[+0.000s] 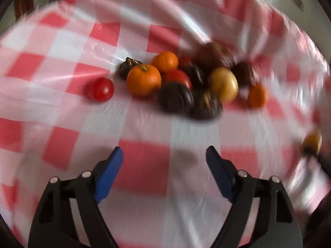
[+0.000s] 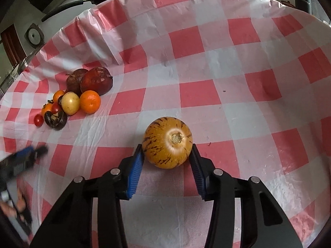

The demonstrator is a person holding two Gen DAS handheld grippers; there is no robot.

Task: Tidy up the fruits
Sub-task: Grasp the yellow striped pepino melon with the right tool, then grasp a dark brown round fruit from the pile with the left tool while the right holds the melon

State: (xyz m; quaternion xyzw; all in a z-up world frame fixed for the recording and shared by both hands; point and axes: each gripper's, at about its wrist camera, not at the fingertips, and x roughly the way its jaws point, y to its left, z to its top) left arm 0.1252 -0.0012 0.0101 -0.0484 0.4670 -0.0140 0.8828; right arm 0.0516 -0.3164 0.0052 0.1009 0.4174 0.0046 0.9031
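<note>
A pile of small fruits lies on the red-and-white checked cloth. It holds two oranges, a yellow fruit and several dark round ones. A red tomato sits apart at its left. My left gripper hovers open in front of the pile, nothing between its blue pads. My right gripper is shut on a striped orange fruit, with both pads against its sides. The pile sits far left of that fruit. The left gripper shows blurred at the left edge.
The cloth is wrinkled, with folds behind the pile. Beyond the table's far edge are dark pan handles and a round metal fixture. The held striped fruit shows blurred at the right rim of the left wrist view.
</note>
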